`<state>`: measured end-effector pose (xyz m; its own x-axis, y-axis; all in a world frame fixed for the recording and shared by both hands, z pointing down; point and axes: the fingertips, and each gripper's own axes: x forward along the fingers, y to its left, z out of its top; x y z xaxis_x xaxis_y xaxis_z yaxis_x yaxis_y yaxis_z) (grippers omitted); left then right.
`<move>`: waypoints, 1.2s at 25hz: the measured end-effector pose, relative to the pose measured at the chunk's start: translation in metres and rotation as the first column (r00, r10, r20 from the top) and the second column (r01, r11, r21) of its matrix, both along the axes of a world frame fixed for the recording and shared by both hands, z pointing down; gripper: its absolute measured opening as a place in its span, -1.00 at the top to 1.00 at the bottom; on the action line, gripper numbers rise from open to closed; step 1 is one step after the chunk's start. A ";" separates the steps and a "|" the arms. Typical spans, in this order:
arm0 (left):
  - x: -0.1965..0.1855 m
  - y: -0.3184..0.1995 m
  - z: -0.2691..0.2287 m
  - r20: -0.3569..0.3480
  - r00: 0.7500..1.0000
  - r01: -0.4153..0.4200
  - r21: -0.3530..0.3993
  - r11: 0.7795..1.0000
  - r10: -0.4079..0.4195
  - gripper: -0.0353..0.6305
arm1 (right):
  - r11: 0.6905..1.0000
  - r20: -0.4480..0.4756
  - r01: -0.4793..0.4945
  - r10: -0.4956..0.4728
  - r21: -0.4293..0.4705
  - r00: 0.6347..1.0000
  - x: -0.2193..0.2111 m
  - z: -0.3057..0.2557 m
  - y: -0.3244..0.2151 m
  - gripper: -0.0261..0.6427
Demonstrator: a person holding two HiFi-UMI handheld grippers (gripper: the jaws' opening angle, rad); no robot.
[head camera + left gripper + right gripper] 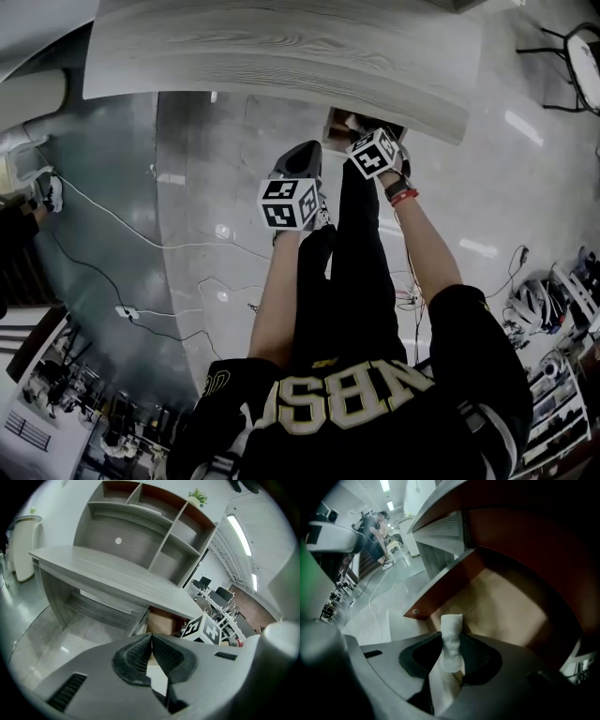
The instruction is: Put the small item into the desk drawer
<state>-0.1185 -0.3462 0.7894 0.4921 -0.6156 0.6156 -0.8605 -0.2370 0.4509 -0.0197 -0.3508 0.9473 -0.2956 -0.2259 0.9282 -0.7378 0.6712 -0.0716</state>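
Floor point(202, 187) of glossy grey tile spreads under and left of the left gripper point(151, 641), w/ thin white cables point(112, 217) snaking over it. That gripper's ribbed black pads point(133, 656) meet along one seam, jaws fully together w/ nothing btwn them, and its grey plastic body is smooth and broad. Ahead of and above it runs the desk point(108, 571), a long slab of pale grey wood-grain laminate, w/ a shelf unit point(140, 531) of boxy open compartments on its far side.

Just right of the left gripper sits the right gripper point(453, 663), its marker cube point(206, 631) printed in black-and-white squares. Its jaws are clamped on the small item point(451, 637) — a white, crumpled, roughly tube-shaped wad w/ a squared top, upright btwn the ribbed pads and poking past the tips.

Directly ahead of those tips the drawer point(440, 592) stands open: reddish-brown side walls, flat tan bottom panel, a round screw head point(415, 611) at the front corner. The item is at the drawer's open interior — whether it touches the panel can't be told.
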 end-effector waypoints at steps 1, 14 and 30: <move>-0.001 0.000 0.000 0.001 1.000 0.001 0.001 1.000 -0.001 0.85 | 1.000 -0.005 -0.002 0.002 -0.007 1.000 -0.001 0.002 0.000 0.54; -0.010 0.000 -0.020 -0.001 1.000 0.014 0.031 0.999 -0.014 0.85 | 0.988 0.078 -0.154 0.154 -0.008 0.985 0.002 -0.018 -0.004 0.33; 0.002 0.010 -0.077 0.065 0.998 0.022 0.067 0.997 -0.026 0.85 | 0.910 0.289 -0.415 0.401 -0.014 0.869 0.028 -0.136 0.034 0.38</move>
